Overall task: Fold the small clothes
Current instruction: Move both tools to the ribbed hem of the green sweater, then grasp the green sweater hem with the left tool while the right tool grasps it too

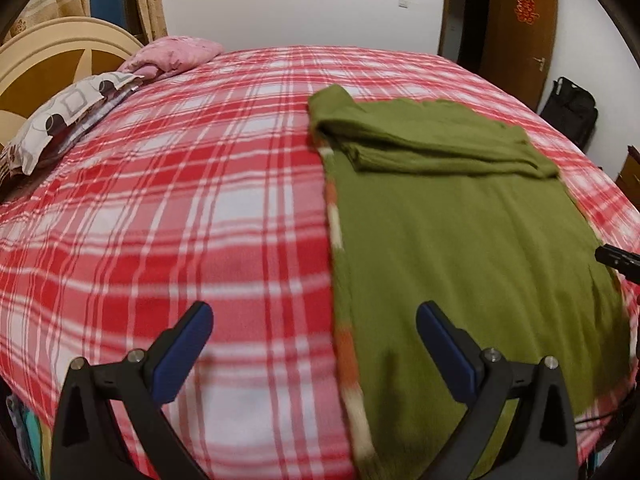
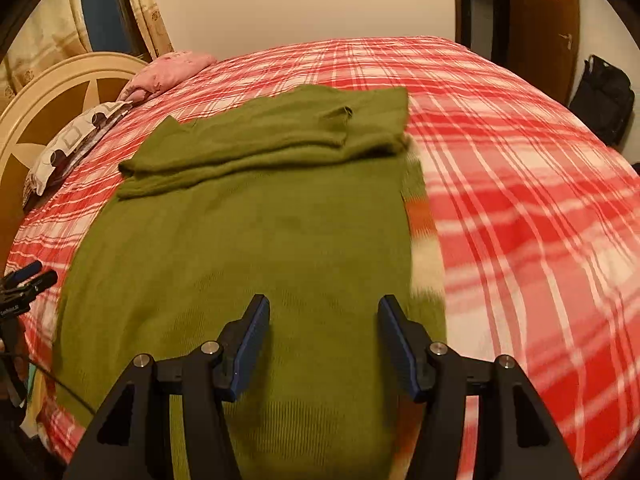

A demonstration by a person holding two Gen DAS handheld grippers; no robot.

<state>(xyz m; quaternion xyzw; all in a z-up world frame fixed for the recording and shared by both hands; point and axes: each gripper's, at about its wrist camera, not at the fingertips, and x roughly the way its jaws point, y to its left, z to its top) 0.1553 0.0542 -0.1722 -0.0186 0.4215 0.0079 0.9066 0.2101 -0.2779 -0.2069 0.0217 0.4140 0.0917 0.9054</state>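
Observation:
An olive green sweater [image 1: 460,232] lies flat on the red plaid bed, its sleeves folded across the far end. A white and orange strip shows along its one long edge [image 1: 336,240]. It also shows in the right wrist view [image 2: 256,240]. My left gripper [image 1: 314,316] is open and empty above the sweater's near left edge. My right gripper [image 2: 324,312] is open and empty above the sweater's near end. The tip of the right gripper shows at the right edge of the left wrist view [image 1: 618,258], and the left gripper shows at the left edge of the right wrist view [image 2: 28,276].
The red and white plaid bedspread [image 1: 180,200] covers the whole bed. Pillows [image 1: 68,120] and a pink cushion [image 1: 172,54] lie by the cream headboard [image 1: 48,52] at the far left. A brown door [image 1: 520,28] and a black bag [image 1: 570,112] stand at the far right.

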